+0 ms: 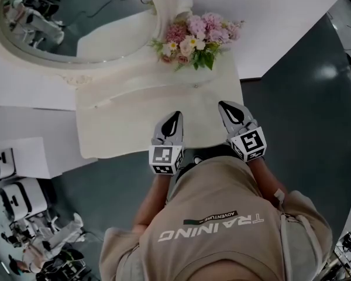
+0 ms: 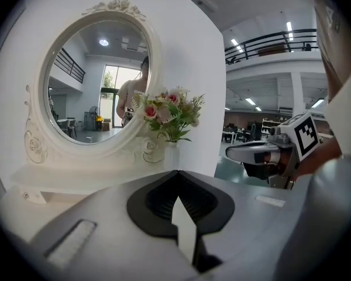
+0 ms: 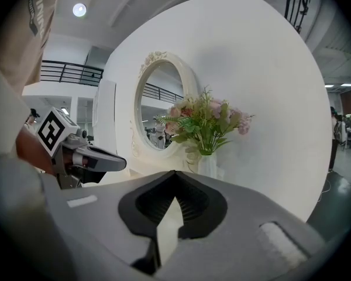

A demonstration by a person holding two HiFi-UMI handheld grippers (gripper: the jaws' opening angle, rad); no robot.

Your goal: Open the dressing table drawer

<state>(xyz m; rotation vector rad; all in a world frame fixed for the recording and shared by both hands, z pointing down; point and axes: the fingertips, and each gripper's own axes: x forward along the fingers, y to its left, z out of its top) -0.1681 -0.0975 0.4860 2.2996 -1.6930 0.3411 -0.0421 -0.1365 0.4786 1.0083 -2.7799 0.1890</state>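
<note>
The white dressing table (image 1: 123, 134) stands against the wall, seen from above in the head view. Its drawer front is hidden under the top's front edge. A small knob (image 2: 26, 195) shows on the raised tier below the mirror. My left gripper (image 1: 176, 115) hovers over the table's front part, jaws shut with nothing between them (image 2: 176, 172). My right gripper (image 1: 224, 104) hangs beside it near the table's right front corner, tips together and empty (image 3: 174, 172). Each gripper also appears in the other's view: the right gripper (image 2: 234, 152) and the left gripper (image 3: 120, 164).
An oval mirror (image 1: 76, 22) rises at the table's back left. A white vase of pink flowers (image 1: 194, 40) stands at the back right. Dark floor (image 1: 304, 116) lies to the right. White machines (image 1: 23, 204) stand at the lower left. The person's torso (image 1: 222, 227) is close to the front edge.
</note>
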